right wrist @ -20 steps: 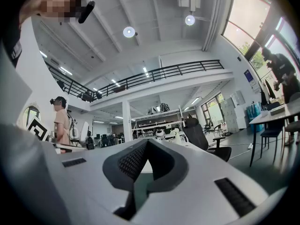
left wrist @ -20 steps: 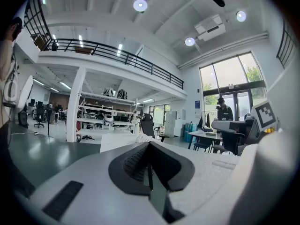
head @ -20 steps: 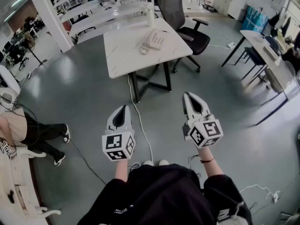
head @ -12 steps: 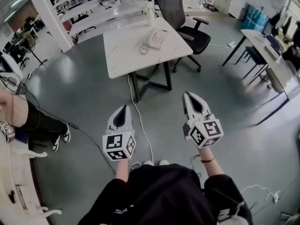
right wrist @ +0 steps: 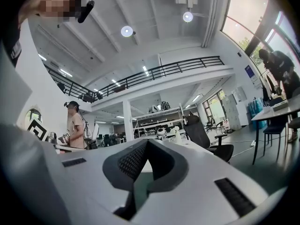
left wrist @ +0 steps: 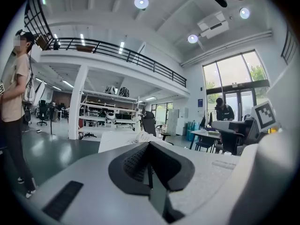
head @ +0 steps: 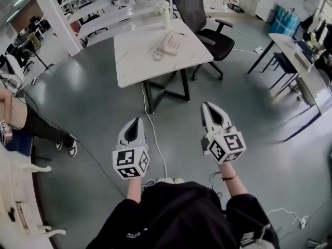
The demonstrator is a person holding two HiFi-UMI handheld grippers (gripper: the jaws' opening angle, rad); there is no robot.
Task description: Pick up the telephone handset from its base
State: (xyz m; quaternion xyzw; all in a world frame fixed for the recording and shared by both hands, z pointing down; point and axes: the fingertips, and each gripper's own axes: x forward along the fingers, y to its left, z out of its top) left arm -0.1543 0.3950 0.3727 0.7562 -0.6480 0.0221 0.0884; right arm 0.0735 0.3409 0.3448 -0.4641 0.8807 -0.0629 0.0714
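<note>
we hold both grippers low over the grey floor (head: 93, 102), well apart from the white table (head: 136, 61) ahead of us. the left gripper (head: 137, 120) has its jaws pressed together with nothing between them. the right gripper (head: 207, 107) looks the same, tips closed and empty. the telephone (head: 170, 43) sits toward the far side of the table top, its handset (head: 161, 48) lying on the base, near a black office chair (head: 199, 14).

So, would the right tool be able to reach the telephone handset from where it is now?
Probably not yet: the right tool hangs over the floor, well short of the table where the handset rests on its base. Nothing blocks the way.
</note>
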